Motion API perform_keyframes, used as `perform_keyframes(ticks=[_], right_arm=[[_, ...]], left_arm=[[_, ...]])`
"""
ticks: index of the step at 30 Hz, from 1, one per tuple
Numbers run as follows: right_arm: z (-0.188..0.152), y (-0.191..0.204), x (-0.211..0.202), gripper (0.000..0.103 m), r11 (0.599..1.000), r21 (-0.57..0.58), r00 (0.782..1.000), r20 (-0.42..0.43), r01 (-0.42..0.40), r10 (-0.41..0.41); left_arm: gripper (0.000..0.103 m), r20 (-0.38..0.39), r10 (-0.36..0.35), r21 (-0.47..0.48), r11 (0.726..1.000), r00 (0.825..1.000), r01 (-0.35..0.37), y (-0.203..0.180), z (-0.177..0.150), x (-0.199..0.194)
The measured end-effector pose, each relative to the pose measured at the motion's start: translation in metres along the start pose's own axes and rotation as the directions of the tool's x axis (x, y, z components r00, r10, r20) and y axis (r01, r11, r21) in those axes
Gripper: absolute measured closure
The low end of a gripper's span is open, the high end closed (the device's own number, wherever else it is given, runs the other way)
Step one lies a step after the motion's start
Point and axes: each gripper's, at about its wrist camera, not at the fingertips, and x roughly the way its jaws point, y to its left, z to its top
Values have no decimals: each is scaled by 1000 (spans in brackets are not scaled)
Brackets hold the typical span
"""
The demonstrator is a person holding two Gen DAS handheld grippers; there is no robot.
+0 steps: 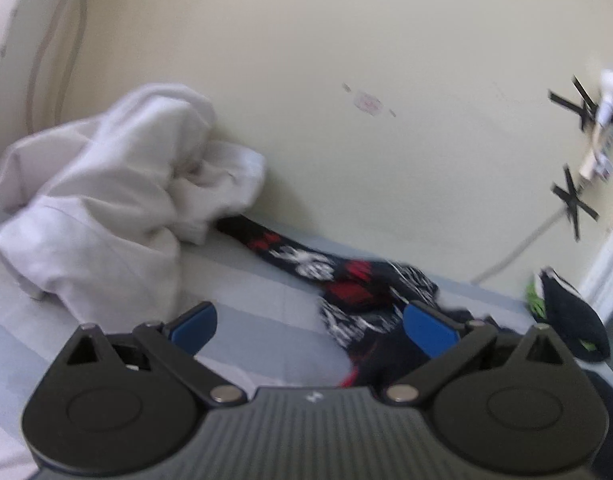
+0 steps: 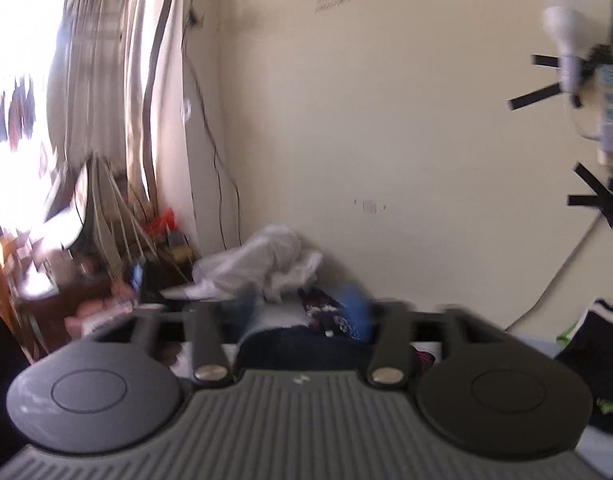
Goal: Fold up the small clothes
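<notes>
Nearby, white garment [image 1: 102,200] touches patterned garment [image 1: 346,284].

A plain white garment [image 1: 106,208] lay at ten o'clock, a black garment [image 1: 346,292] printed in red and white at centre, a black-and-green piece [image 1: 566,320] at three o'clock, on a pale grey-blue sheet [image 1: 246,292] against a cream wall [image 1: 346,60].
</notes>
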Motion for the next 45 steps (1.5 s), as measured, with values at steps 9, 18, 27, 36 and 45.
perform_keyframes(ticks=[9,18,27,36,45], right_arm=[[-36,-91,74,25,945,180,961,-94,273,-259],[-102,-149,210,90,837,362,871,-426,412,-245],[-60,-78,60,89,971,233,985,-146,-55,91],[-45,-96,41,48,977,153,973,-202,147,-114],[-37,-70,146,13,948,285,932,-360,145,-34]], left_arm=[[47,-205,-103,22,994,973,110,-32,-26,26],[86,-33,-240,73,968,970,242,-41,-28,-86],[16,31,-261,166,953,965,253,-16,-64,-199],[11,-46,-173,114,978,984,177,2,-54,-143],[25,-200,-206,21,976,958,215,23,-85,-111]])
